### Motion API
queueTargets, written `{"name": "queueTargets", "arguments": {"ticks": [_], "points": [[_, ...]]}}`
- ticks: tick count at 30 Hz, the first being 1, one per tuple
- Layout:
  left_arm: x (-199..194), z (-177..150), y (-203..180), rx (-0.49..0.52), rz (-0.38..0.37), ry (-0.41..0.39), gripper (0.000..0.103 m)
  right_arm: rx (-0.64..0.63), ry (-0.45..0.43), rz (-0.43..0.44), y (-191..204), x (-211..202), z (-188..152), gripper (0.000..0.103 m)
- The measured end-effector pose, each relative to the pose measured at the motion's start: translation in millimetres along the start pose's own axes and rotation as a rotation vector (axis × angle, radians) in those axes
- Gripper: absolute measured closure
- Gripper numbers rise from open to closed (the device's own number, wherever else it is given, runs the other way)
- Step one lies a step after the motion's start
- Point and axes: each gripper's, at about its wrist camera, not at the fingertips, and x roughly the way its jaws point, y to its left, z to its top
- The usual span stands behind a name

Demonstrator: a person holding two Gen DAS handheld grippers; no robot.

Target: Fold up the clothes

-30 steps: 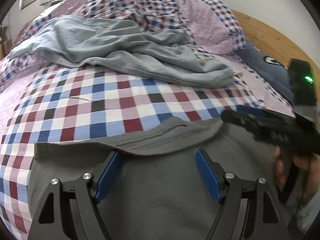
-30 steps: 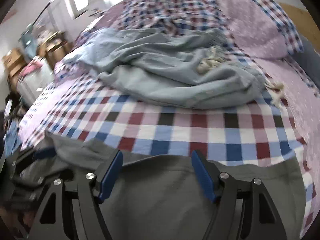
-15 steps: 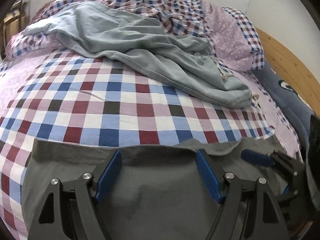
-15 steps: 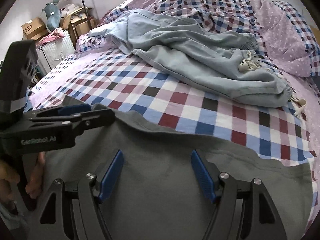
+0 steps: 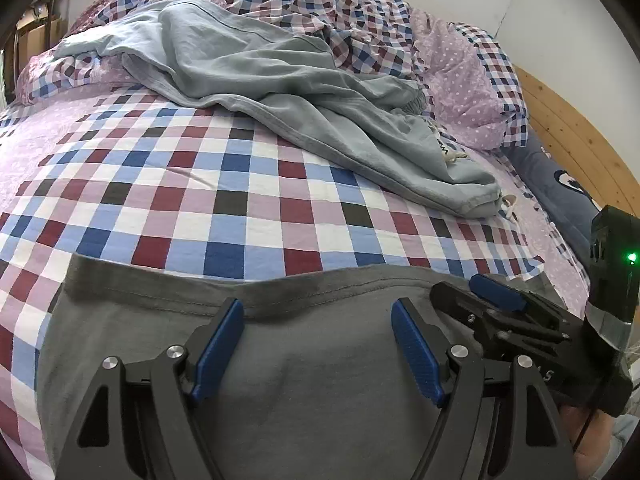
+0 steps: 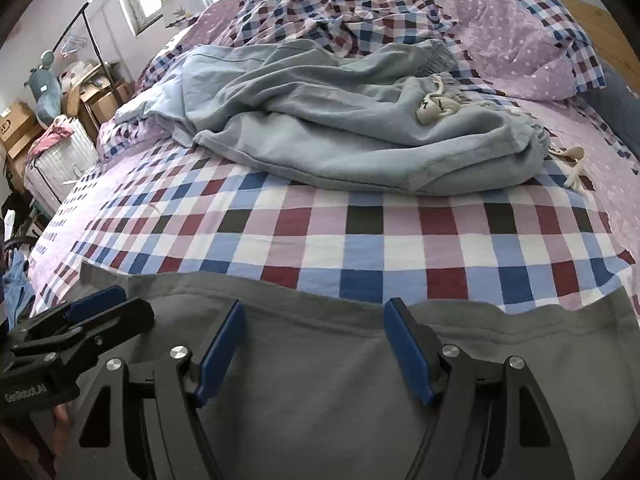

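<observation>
Dark grey garment [image 5: 320,380], spread flat on the near part of the bed; its stitched far hem runs across both wrist views, with the checked bedspread [image 5: 240,200] bare beyond it. In the left wrist view I see the hem's left corner [image 5: 74,264] lying on the checks, with bedspread showing along the garment's left side. In the right wrist view the hem reaches the right border of the picture, and I cannot tell where the cloth ends there.

Open room: a broad band of checked bedspread separates the grey garment from the light blue trousers [image 5: 304,92], which lie crumpled farther up the bed, well apart from the hem. Their pale drawstring [image 6: 436,106] rests on top of the folds. Behind them are a rumpled checked quilt [image 6: 348,4] and a dotted lilac pillow [image 6: 516,36]; a wooden headboard [image 5: 576,136] bounds the right side. Cardboard boxes [image 6: 16,124] and clutter stand off the bed's left edge.

My left gripper [image 5: 318,318] hangs over the garment just short of the hem, its blue pads spread wide and holding nothing. My right gripper [image 6: 314,318] sits likewise above the cloth near the hem, fingers wide apart and empty. Each gripper appears at the other's side, low over the same grey cloth; whether the fingertips touch the fabric I cannot tell.
</observation>
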Motion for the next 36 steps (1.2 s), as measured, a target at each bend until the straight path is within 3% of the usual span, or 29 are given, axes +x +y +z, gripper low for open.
{"name": "queueTargets", "arguments": {"ticks": [6,12,14,16,19,21,24,27,33,36], "points": [[-1,3,15,-0.042,0.02,-0.004,0.023,-0.012,0.01,-0.113,-22,-8,-1,0.027],[1,3,14,-0.029,0.042,-0.003,0.023,0.115,0.026,-0.189,-87,-22,-2,0.027],[1,4,14,-0.027,0.046,-0.002,0.023,0.143,0.011,-0.173,-104,-32,-1,0.027],[0,6,15,-0.034,0.051,-0.005,0.023,0.138,-0.002,-0.254,-116,-44,0,0.027],[-5,9,20,-0.048,0.07,-0.018,0.023,0.151,-0.053,-0.29,-147,-74,1,0.027],[-14,13,28,-0.059,0.086,-0.041,0.023,0.225,-0.106,-0.255,-177,-102,0,0.027],[-31,18,50,-0.103,0.104,-0.088,0.023,0.387,-0.195,-0.112,-228,-144,-12,0.027],[-49,20,81,-0.187,0.111,-0.135,0.023,0.515,-0.225,0.021,-268,-162,-27,0.027],[-85,22,143,-0.364,0.122,-0.23,0.023,0.483,-0.167,0.057,-266,-147,-25,0.027],[-94,17,169,-0.461,0.084,-0.253,0.023,0.441,-0.153,0.065,-255,-139,-16,0.027]]}}
